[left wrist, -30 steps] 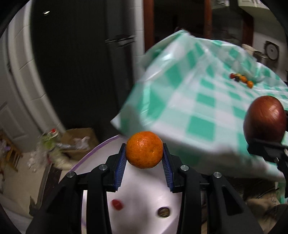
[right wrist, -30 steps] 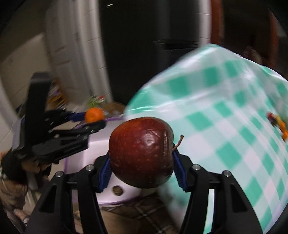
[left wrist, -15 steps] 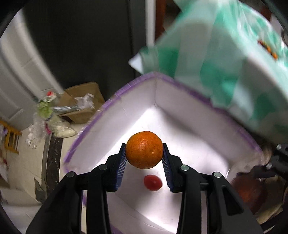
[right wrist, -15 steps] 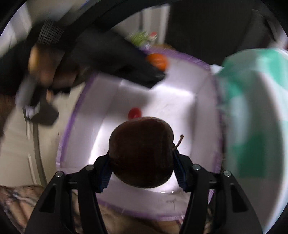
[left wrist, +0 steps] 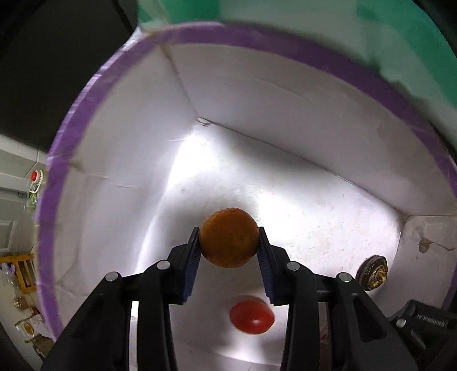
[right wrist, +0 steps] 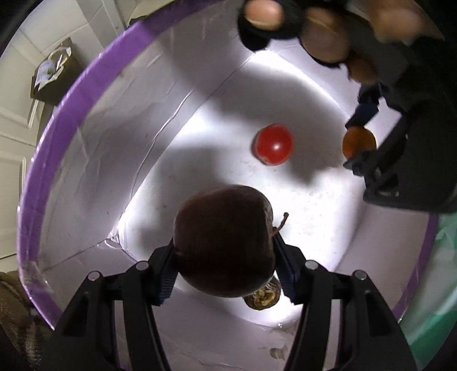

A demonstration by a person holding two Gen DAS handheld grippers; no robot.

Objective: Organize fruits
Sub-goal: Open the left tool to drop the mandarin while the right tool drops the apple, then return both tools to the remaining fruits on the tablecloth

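Observation:
My left gripper (left wrist: 228, 245) is shut on an orange (left wrist: 228, 238) and holds it inside a white box with a purple rim (left wrist: 94, 85), above the floor of the box. My right gripper (right wrist: 224, 265) is shut on a dark red apple (right wrist: 224, 242) inside the same box (right wrist: 71, 94). A small red tomato (left wrist: 251, 315) lies on the box floor; it also shows in the right wrist view (right wrist: 273, 144). The left gripper with the orange (right wrist: 359, 141) shows at the right in the right wrist view.
A small dark brown round item (left wrist: 372, 272) lies by the box's right wall; it also shows under the apple in the right wrist view (right wrist: 264, 296). The green checked tablecloth (left wrist: 285, 11) hangs beside the box. A cardboard box (right wrist: 51, 77) stands on the floor beyond.
Both grippers have moved from beside the table down into the white box, each still holding its fruit. The box floor and tomato are now much closer.

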